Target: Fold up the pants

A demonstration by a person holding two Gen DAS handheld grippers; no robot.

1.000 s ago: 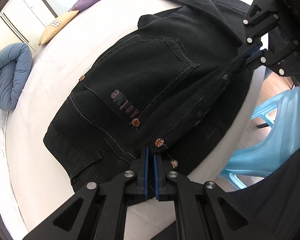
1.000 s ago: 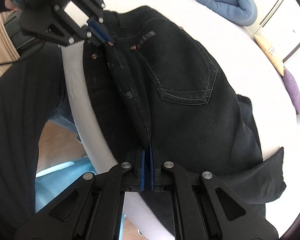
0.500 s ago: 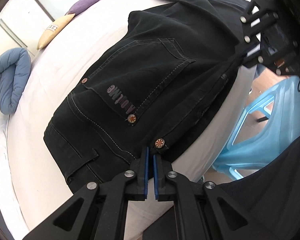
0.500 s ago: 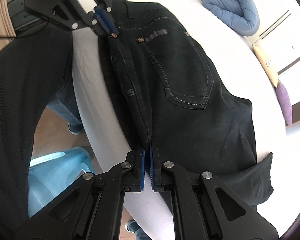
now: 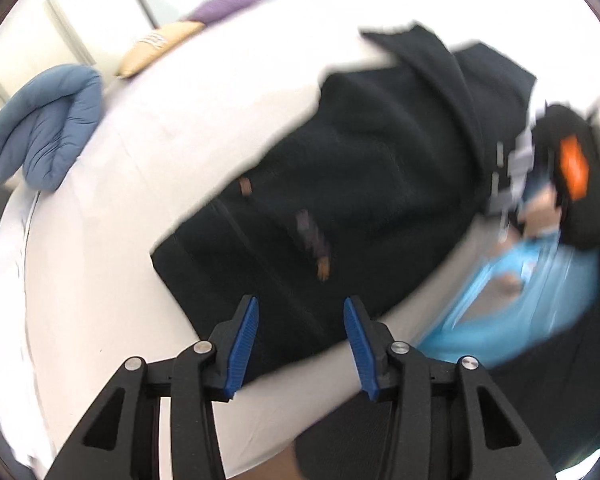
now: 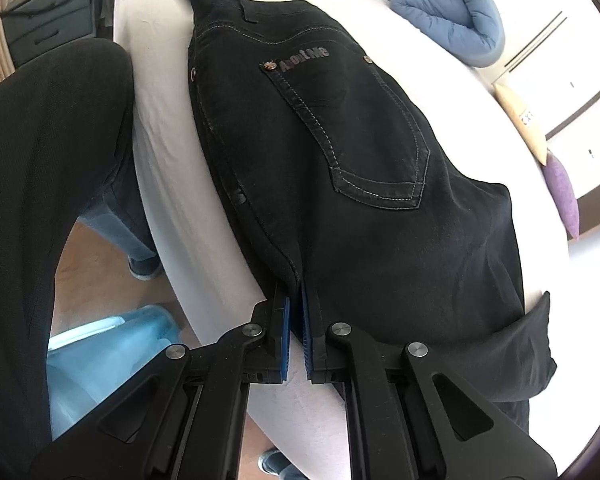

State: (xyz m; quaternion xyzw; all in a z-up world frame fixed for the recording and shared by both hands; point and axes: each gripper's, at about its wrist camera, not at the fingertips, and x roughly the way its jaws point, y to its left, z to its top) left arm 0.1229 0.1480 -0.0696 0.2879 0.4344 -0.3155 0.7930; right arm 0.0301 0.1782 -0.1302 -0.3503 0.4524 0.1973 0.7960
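The black pants (image 6: 340,168) lie folded on the white bed (image 5: 100,280), close to its near edge, back pocket (image 6: 364,136) facing up and the waistband toward your left side. Your right gripper (image 6: 296,320) is clenched on the pants' edge seam at the near side, its blue pads pinching the cloth. Your left gripper (image 5: 300,332) is letting go: its jaws are opening, with the pants below and between the blue pads but not pressed by them. A blue quilt (image 5: 40,140), a tan pillow (image 5: 160,48) and a purple pillow (image 5: 228,4) sit at the bed's far side. A light blue stool (image 6: 108,344) stands on the floor beside the bed.
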